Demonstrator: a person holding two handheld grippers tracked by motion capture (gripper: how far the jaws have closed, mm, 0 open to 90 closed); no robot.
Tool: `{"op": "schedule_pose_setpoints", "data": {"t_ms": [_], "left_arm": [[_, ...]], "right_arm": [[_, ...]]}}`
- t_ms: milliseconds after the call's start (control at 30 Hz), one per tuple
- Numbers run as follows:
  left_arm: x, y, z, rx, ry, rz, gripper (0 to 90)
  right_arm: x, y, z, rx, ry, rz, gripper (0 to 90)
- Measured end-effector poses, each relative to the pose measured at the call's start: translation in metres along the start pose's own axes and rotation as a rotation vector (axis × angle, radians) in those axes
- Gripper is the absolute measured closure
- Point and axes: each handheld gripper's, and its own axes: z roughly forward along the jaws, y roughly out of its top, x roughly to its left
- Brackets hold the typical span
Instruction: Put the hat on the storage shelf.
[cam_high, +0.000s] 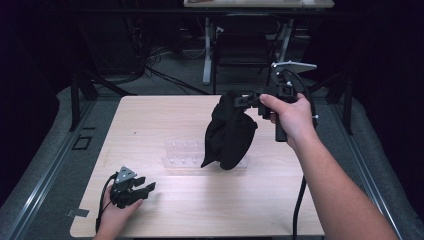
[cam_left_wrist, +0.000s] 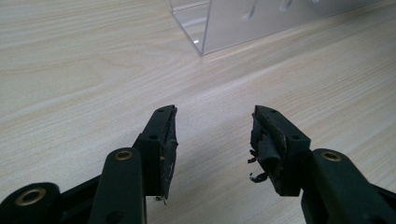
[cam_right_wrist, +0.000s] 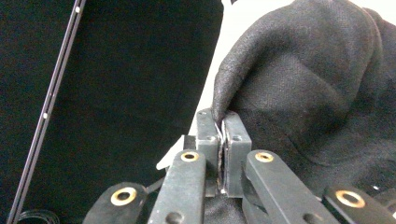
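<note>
**Black pouch lifted above the clear rack, still to be set down**

While the left gripper (cam_high: 145, 190) rests on the pale wooden table (cam_high: 150, 125) at the near corner, its jaws parted and empty, the work is plainly with the other hand. Past it lies the clear acrylic rack with small holes (cam_high: 182, 154), nothing on it that I can see. Farther on, the right gripper (cam_high: 239, 99) hangs in mid-air, its jaws pinched tight on the top edge of a soft black fabric pouch (cam_high: 229, 135), which dangles clear above the rack. Lifting looks done; placing the pouch remains.
</note>
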Motion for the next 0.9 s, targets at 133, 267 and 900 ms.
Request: {"op": "schedule_pose_setpoints", "data": {"t_ms": [133, 267, 900], "left_arm": [[0.0, 0.0, 0.0, 0.001, 0.0, 0.004, 50.5], [-0.001, 0.001, 0.0, 0.009, -0.002, 0.013, 50.5], [-0.041, 0.03, -0.009, -0.098, -0.097, 0.094, 49.3]], "right_arm": [[-0.007, 0.002, 0.005, -0.016, 0.001, 0.002, 88.1], [-0.014, 0.004, 0.01, -0.012, -0.004, 0.009, 88.1], [-0.026, 0.01, 0.027, -0.061, 0.098, 0.061, 87.0]]}}
